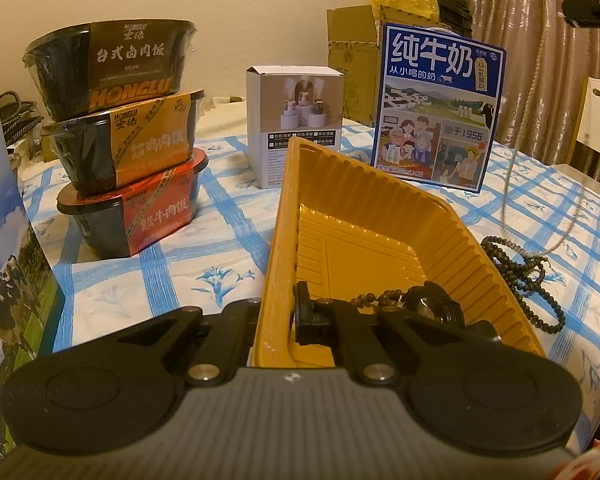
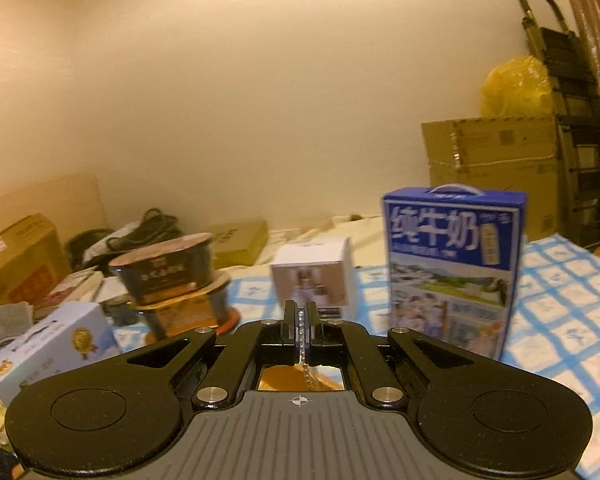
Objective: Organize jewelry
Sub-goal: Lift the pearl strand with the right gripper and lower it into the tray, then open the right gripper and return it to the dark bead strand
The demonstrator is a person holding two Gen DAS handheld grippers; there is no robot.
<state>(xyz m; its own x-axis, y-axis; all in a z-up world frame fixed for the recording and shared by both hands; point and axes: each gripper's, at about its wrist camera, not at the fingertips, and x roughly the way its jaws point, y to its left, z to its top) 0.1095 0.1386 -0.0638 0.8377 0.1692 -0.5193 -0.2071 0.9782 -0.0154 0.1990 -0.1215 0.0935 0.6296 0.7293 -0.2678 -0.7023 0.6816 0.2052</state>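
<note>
While the yellow tray (image 1: pixel 380 240) is being held by its left rim, the jewelry is being gathered item by item.

Item one: a sparkling chain (image 2: pixel 302 344), which is hanging pinched between the fingers of the right tool (image 2: pixel 302 320), pressed together on it. The chain is dangling toward a yellow surface seen below through the tool's frame, in my judgement the tray, so the chain is probably being carried over for dropping in.

Item two: a dark pendant with a bead strand (image 1: pixel 424 304), lying inside the tray at its near end, just beside the left tool's inner finger.

Item three: a dark bead necklace (image 1: pixel 528 280), coiling on the table (image 1: pixel 220 256) outside the tray's right wall, touching or nearly touching it; it is not yet sorted.

Left tool (image 1: pixel 276 320): its fingers are closing on the tray's left wall, one inside and one outside, likely steadying the light tray so it is not sliding while pieces are going in.

Surroundings: three stacked meal bowls (image 1: pixel 120 136) are standing to the left, a small white box (image 1: pixel 296 124) behind the tray, and a blue milk carton (image 1: pixel 440 108) to the right, all well apart from the work.
</note>
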